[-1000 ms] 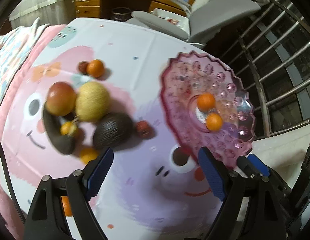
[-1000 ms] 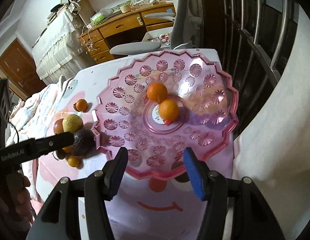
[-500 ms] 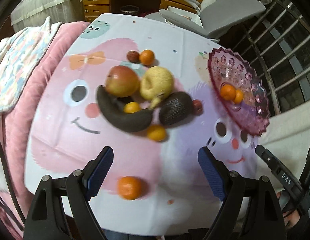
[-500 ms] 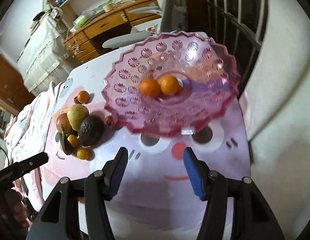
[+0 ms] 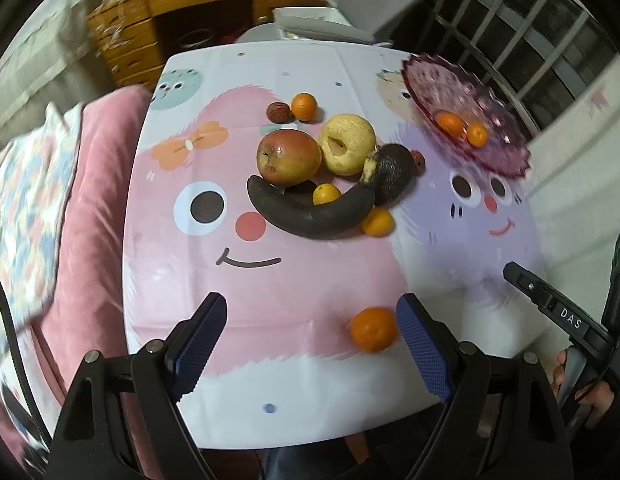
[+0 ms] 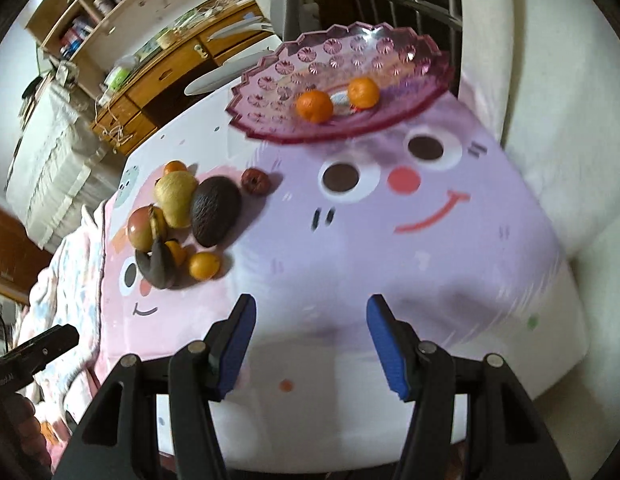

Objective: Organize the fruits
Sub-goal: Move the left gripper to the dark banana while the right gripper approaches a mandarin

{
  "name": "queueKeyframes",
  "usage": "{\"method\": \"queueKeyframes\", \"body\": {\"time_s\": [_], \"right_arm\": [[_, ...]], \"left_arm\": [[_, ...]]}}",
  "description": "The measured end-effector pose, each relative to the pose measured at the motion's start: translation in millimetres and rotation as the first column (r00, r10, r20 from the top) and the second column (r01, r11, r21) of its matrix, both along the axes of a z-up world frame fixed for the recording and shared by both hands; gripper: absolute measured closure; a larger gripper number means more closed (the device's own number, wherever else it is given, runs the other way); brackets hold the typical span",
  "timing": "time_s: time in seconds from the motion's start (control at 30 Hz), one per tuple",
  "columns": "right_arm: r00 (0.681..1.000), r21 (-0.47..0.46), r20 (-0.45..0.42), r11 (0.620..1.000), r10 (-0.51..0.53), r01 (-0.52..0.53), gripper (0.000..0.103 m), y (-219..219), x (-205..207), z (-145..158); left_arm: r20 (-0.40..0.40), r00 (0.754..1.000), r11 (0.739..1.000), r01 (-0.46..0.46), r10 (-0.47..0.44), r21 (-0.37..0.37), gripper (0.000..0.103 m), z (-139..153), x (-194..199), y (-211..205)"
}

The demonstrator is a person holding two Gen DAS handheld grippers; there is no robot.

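We hold both grippers spread and empty: the left gripper (image 5: pixel 312 326) frames a lone round tangerine (image 5: pixel 373 328) at the near edge, likely our pick. The scalloped pink plate (image 6: pixel 294 60) far right cradles two tangerines (image 6: pixel 315 105); the smooth blackened banana (image 5: pixel 310 212) and pebbly avocado (image 6: pixel 215 211) wait mid-table. The right gripper (image 6: pixel 310 338) hangs over bare cloth.

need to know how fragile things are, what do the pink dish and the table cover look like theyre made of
The pink dish looks like moulded clear plastic or pressed glass: it is see-through, glossy, with embossed rosettes and a scalloped rim. Which of the two cannot be told. The table cover looks like a smooth printed plastic or coated sheet: cartoon faces, a faint sheen, soft creases at the edge.
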State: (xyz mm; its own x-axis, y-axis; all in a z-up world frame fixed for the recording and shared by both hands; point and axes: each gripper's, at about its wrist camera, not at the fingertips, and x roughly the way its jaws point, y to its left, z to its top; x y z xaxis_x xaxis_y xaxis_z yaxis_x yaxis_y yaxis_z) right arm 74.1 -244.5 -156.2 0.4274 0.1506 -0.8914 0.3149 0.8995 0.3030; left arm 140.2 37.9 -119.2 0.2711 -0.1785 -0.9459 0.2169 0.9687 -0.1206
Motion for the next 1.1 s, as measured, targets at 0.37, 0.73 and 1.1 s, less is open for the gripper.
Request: {"method": "queueKeyframes", "body": {"time_s": [0.37, 0.73, 1.1], "right_arm": [[1.0, 0.016, 0.015, 1.0, 0.006, -0.007, 0.045, 42.5, -15.4, -6.3], [0.985, -0.024, 0.049, 0.986, 0.166, -0.165, 0.045, 77.8, -12.2, -17.7], [0.933, -0.074, 0.028, 0.932, 0.358, -0.355, 0.045, 125.1, -9.4, -38.7]], "left_arm": [[0.095, 0.973, 0.975, 0.2, -0.209, 0.094, 0.017, -8.6, 11.2, 1.6], [0.217, 0.851, 0.873, 0.431, -0.477, 0.231, 0.017, -47.0, 21.1, -22.6], [0.275, 0.77, 0.803, 0.467, -0.575, 0.371, 0.018, -96.8, 37.8, -51.5]]}}
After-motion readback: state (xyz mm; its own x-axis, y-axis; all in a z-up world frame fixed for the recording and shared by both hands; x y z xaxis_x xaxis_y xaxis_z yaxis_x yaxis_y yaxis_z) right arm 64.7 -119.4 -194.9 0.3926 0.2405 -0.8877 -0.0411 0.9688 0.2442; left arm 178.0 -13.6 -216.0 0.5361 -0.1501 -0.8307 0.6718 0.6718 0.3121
